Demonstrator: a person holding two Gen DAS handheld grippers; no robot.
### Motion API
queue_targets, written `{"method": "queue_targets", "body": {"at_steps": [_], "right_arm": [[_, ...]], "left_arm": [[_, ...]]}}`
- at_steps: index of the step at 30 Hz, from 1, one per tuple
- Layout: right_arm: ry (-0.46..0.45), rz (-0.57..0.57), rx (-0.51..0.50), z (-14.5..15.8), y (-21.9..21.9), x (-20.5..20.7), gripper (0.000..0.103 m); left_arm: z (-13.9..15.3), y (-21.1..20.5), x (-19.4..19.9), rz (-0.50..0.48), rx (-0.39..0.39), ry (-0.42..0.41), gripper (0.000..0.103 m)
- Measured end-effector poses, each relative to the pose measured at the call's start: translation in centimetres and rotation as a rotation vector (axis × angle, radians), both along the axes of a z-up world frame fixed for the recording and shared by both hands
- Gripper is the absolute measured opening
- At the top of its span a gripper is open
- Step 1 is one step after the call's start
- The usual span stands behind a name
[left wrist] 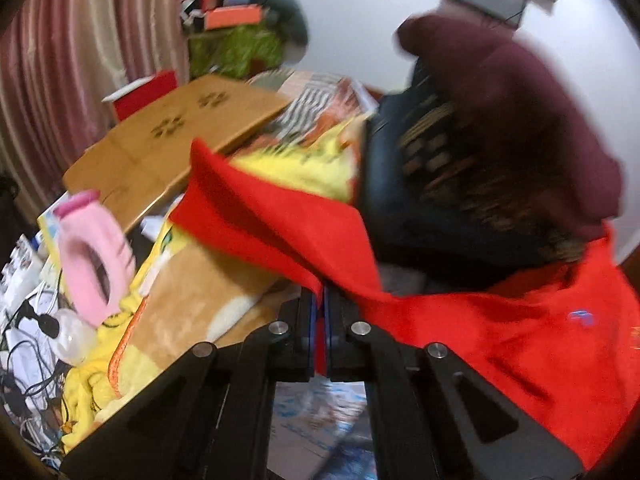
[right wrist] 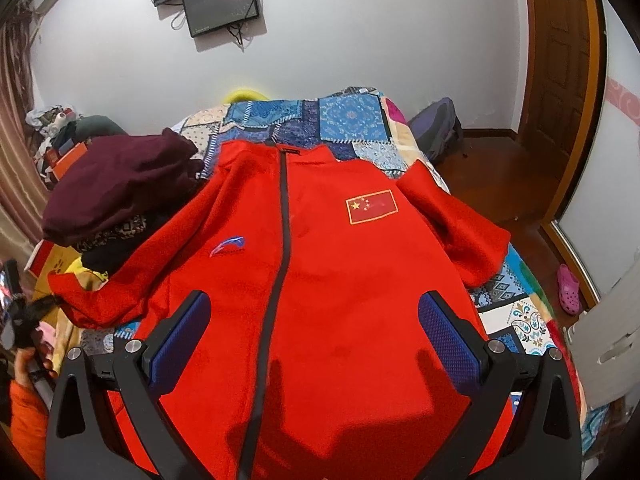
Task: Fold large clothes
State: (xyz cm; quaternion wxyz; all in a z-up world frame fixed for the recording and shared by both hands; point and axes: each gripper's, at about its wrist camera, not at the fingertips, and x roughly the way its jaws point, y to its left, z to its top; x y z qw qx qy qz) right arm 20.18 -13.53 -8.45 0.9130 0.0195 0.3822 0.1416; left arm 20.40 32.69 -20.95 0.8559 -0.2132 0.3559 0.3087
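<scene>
A red zip jacket [right wrist: 320,264] with a flag patch lies front up on a patterned bedspread [right wrist: 352,120]. Its left sleeve [right wrist: 92,300] stretches out to the left. My right gripper [right wrist: 314,332] is open and hovers above the jacket's lower front, empty. In the left wrist view my left gripper [left wrist: 320,300] is shut on the red sleeve [left wrist: 280,220], which is lifted and drapes away from the jaws. The view is blurred.
A pile of folded dark and maroon clothes [right wrist: 116,196] sits left of the jacket, also in the left wrist view [left wrist: 500,128]. A yellow blanket [left wrist: 168,292], a wooden lap table [left wrist: 168,136], a pink object [left wrist: 96,260] and cables lie to the left. A door [right wrist: 560,80] stands at right.
</scene>
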Motion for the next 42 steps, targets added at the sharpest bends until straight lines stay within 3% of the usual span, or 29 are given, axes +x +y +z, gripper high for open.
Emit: {"method": "queue_targets", "body": {"at_steps": [6,11,19,26,32,38,42], "right_arm": [[-0.047,0.028,-0.009,1.2,0.3,-0.8,0.103],[-0.077,0.064,0.029,2.4,0.5,-0.9,0.103],[-0.108,0.113,0.067,3.4,0.4,-0.1,0.103],[-0.088,0.106,0.081,3.1,-1.0,0.5,0.103],[-0.072,0.079,0.05,2.4,-2.6,0.6,0.103],[-0.045,0.062,0.034,1.9,-4.0,1.0,0.103],[-0.035,0.059,0.021,1.6,-4.3,1.0,0.103]], "left_arm": [[6.9,-4.7,-0.3,-0.115,0.061,-0.135,0.001],[11.3,-9.0,0.1,-0.245,0.032,-0.238,0.001],[15.2,-17.1,4.0,-0.483,0.008,-0.308,0.001],[14.7,-25.2,9.4,-0.694,-0.04,-0.238,0.001],[11.6,-30.6,12.0,-0.839,-0.062,-0.117,0.001],[8.3,-33.8,12.8,-0.936,-0.109,-0.004,0.001],[7.9,-34.3,12.0,-0.969,-0.099,0.03,0.005]]}}
